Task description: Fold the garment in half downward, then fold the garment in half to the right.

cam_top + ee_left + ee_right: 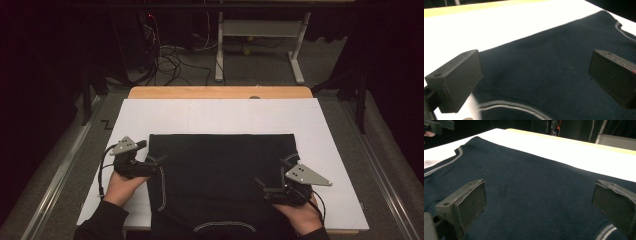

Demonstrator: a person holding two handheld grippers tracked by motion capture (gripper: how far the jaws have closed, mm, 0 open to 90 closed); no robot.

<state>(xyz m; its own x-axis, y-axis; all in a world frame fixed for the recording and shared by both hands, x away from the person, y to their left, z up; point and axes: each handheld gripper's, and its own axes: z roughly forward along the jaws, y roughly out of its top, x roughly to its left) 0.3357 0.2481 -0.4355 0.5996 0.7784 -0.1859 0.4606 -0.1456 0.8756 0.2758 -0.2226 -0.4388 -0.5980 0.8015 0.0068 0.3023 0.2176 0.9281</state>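
— Two grippers out, one at each side of the shirt point(220, 180), which lies flat on the white sheet point(220, 117).
— Left gripper point(152, 162) at the left edge, hand low, pointing inward, jaws spread wide, gripping nothing.
— Right gripper point(272, 182) over the right side, angled inward too, jaws spread, cloth beneath, not pinched.
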